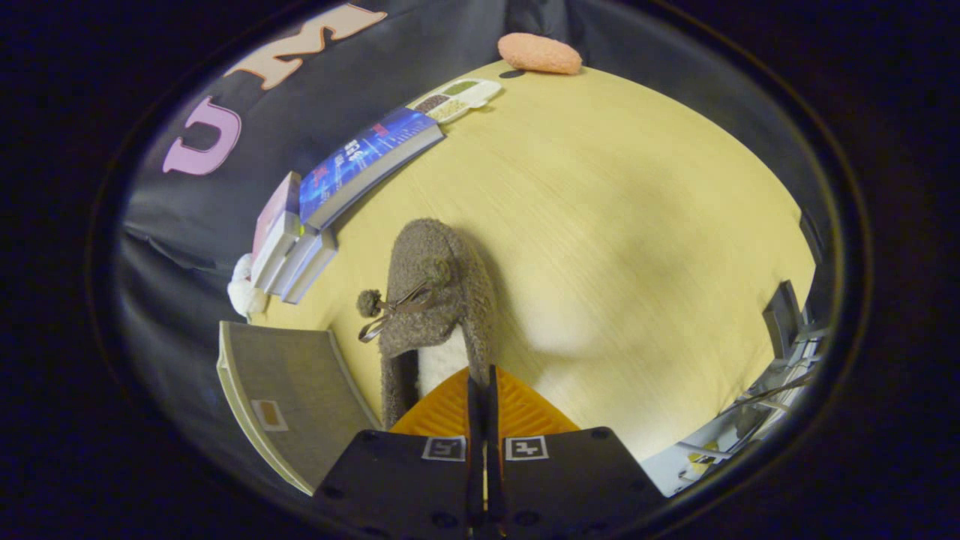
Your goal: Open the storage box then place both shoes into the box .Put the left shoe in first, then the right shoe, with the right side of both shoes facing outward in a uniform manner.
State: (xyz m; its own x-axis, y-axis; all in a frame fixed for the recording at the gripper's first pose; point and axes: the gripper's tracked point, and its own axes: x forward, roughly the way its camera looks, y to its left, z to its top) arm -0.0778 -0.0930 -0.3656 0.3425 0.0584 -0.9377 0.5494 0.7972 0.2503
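Tool (484,386) clamped on fuzzy grey shoe (435,300) at its heel rim, toe pointing away along fingers.

The slipper (439,300) at centre frame looks woolly and rough, with a fuzzy pompom (367,302) and a smooth ribbon bow. The table (637,247) is matt pale wood grain. Upper left, the book (367,161) has a glossy paper cover. At top, the pad (539,53) looks plush.

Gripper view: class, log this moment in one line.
gripper: shut on slipper collar | slipper: above table | box: beside slipper
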